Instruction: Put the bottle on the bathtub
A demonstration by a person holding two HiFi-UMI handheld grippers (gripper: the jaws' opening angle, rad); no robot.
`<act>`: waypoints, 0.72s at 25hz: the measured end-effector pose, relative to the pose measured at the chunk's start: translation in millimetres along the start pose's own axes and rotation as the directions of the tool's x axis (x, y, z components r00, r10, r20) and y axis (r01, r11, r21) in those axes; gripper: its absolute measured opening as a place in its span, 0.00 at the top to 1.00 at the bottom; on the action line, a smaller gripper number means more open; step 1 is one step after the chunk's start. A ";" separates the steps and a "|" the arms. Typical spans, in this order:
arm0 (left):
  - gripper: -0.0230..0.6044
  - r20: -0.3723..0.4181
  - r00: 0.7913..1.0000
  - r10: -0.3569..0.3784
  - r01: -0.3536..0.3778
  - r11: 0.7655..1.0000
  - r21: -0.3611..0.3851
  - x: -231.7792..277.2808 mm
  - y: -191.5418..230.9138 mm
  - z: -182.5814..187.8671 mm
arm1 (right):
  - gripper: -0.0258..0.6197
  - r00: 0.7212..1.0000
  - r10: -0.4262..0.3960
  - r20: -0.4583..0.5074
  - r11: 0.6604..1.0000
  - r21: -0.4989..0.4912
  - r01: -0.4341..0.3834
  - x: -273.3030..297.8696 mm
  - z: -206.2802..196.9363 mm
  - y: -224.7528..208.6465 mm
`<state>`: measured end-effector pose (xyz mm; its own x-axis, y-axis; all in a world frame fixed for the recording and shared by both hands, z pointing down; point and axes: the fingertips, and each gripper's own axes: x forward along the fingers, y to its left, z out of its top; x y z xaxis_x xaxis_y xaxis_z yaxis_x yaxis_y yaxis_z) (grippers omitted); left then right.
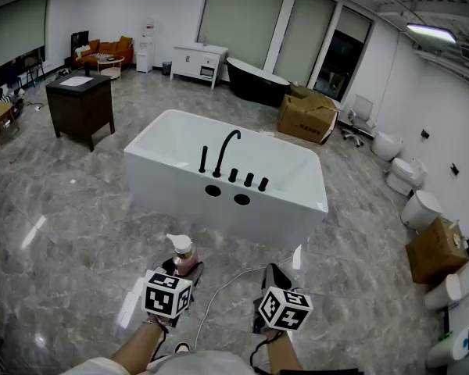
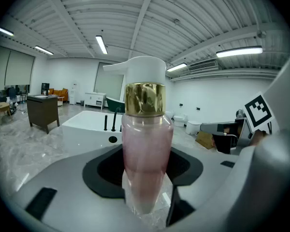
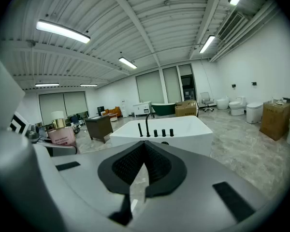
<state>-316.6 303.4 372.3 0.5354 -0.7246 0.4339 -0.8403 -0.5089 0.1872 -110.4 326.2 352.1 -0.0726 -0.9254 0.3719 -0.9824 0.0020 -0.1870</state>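
At the lower left of the head view, our left gripper [image 1: 187,272] has its jaws pinching the pink bottle [image 1: 183,256]. The bottle stands upright between them, white pump on top, above the marble floor [image 1: 70,217]. Right of it, our right gripper [image 1: 275,275] has its jaws pressed together on nothing. The white bathtub [image 1: 180,182] stands at the frame's centre, well apart from the bottle.
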 end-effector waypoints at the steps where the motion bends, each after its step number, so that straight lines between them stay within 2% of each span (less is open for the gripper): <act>1: 0.59 -0.003 1.000 0.000 0.000 1.000 0.001 1.9 1.5 0.2 | 0.92 1.000 -0.002 -0.002 1.000 0.001 0.002 2.1 0.7 -0.5; 9: 0.59 -0.011 1.000 -0.006 0.006 1.000 -0.001 9.7 17.6 2.7 | 0.92 1.000 -0.008 -0.005 1.000 0.007 0.008 17.1 4.3 5.6; 18: 0.59 -0.022 1.000 -0.017 0.017 1.000 -0.013 17.8 37.2 5.7 | 0.92 0.999 -0.038 -0.016 0.994 0.106 0.039 34.9 1.1 0.0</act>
<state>-337.9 269.0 382.0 0.5477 -0.7055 0.4497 -0.8322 -0.5147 0.2060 -112.8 293.5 364.1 -0.0382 -0.9187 0.3930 -0.9608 -0.0744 -0.2672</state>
